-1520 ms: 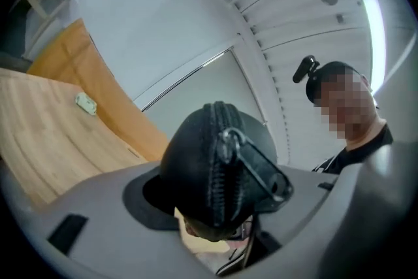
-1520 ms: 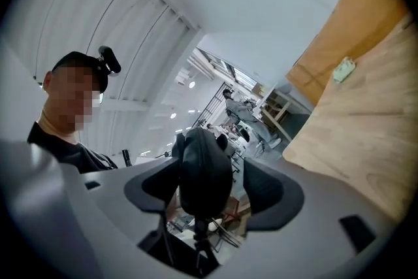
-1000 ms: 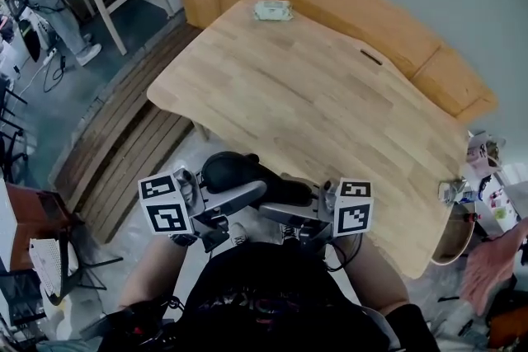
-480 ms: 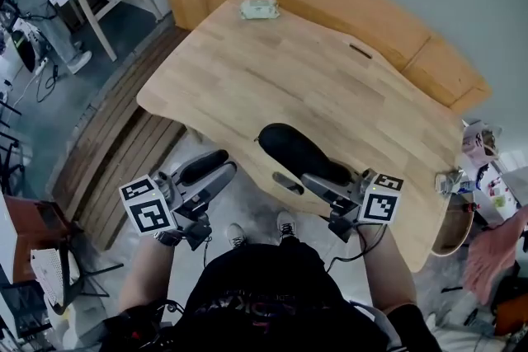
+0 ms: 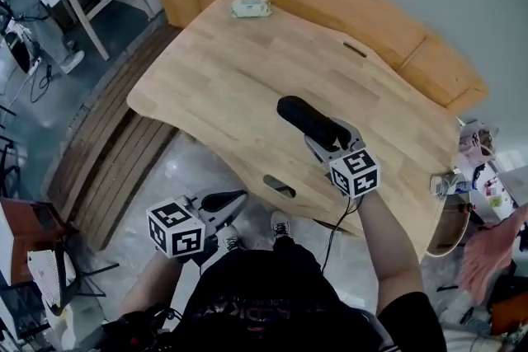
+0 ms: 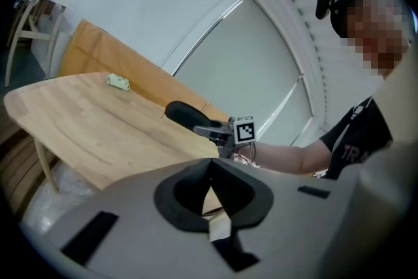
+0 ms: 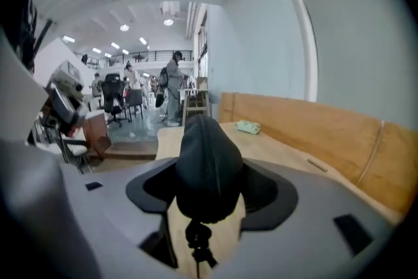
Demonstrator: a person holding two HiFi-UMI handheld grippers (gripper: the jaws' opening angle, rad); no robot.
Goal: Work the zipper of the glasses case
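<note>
A sec ago both hand-held grippers met at the glasses case (image 5: 305, 118), low in front of the person's body. Now only the right hand-held gripper (image 5: 324, 138) has it, & has brought it over the desk (image 5: 223, 70). Its jaws stand wide w/ the pads pressed on the case's two sides. The case sticks straight out ahead of them; whether it rests on the wood or hangs just above can't be told. In the right gripper view the zipper pull (image 7: 196, 242) dangles at the case's near end, right btwn the jaws, & a seam line, prob. the zip, runs along the top away from the gripper. The left hand-held gripper (image 5: 233, 199) has let go & sits off to the left & lower, below the desk edge, well apart from the case. Its jaws have just been closing & are now fully together w/ nothing btwn them. For the task: the case is in a one-gripper hold & the zip work proper is not yet begun. Prob. next, the left one must come up & pinch the pull while the right steadies the case. The pull sits deep btwn the right jaws, so access looks tight.
</note>
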